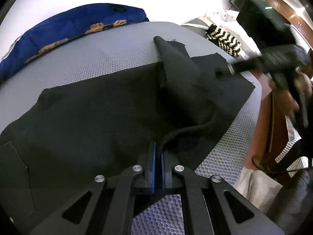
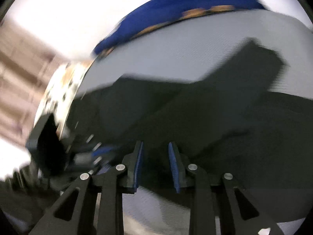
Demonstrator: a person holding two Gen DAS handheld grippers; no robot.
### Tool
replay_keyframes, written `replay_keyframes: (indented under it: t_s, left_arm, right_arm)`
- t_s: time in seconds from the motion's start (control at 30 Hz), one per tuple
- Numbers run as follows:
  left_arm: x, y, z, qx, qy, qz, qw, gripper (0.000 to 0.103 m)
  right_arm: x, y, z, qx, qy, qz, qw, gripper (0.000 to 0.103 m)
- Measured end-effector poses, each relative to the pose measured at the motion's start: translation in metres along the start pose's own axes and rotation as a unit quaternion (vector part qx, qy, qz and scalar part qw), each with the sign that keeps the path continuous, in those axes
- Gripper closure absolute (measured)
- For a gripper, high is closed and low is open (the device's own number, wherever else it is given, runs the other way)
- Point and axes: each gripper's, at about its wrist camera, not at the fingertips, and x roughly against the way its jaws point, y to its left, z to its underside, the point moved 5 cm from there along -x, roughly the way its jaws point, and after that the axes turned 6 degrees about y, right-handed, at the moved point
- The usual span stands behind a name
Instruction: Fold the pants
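Black pants (image 1: 97,107) lie spread on a grey honeycomb mat (image 1: 97,58). One leg (image 1: 176,62) is folded back across them, and its hem points to the far edge. My left gripper (image 1: 158,146) is at the near edge of the pants, shut on the black drawstring (image 1: 187,130), which runs out from between the blue pads. My right gripper (image 1: 225,70) comes in blurred from the right, above the far part of the pants. In the blurred right wrist view, that gripper (image 2: 155,146) is open over the pants (image 2: 195,117) with nothing between its pads.
A blue cushion with orange prints (image 1: 78,23) lies along the far side of the mat. A black-and-white zigzag item (image 1: 225,37) sits at the back right. Brown wooden furniture (image 1: 264,117) stands past the mat's right edge, with striped cloth below it.
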Motion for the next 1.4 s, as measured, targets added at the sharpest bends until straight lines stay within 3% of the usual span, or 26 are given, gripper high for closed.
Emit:
replay_keyframes:
  t_s: [0.13, 0.23, 0.53, 0.8, 1.0, 1.1, 1.4]
  left_arm:
    - [-0.002, 0.004, 0.0, 0.022, 0.0, 0.007, 0.9997, 0.099]
    - [-0.002, 0.008, 0.002, 0.041, 0.002, 0.012, 0.9991, 0.099]
    - [-0.008, 0.009, 0.006, 0.075, 0.02, 0.009, 0.997, 0.098]
    - [-0.013, 0.009, 0.007, 0.089, 0.029, 0.01, 0.9955, 0.098]
    - [-0.016, 0.012, 0.008, 0.097, 0.031, 0.014, 0.9947, 0.098]
    - [-0.015, 0.014, 0.009, 0.1, 0.031, 0.017, 0.9944, 0.098]
    - [-0.014, 0.015, 0.008, 0.104, 0.033, 0.022, 0.9938, 0.097]
  right_arm:
    - [0.022, -0.088, -0.019, -0.129, -0.043, -0.004, 0.991, 0.076]
    - [0.026, -0.13, -0.031, -0.187, -0.061, -0.016, 0.98, 0.076]
    - [0.025, -0.193, -0.07, -0.26, -0.102, -0.054, 0.959, 0.076]
    - [0.03, -0.2, -0.093, -0.258, -0.115, -0.066, 0.957, 0.09]
    - [0.027, -0.181, -0.095, -0.232, -0.1, -0.106, 0.962, 0.09]
    - [0.016, -0.174, -0.092, -0.216, -0.083, -0.089, 0.969, 0.09]
    - [0.014, -0.182, -0.094, -0.215, -0.095, -0.048, 0.971, 0.087]
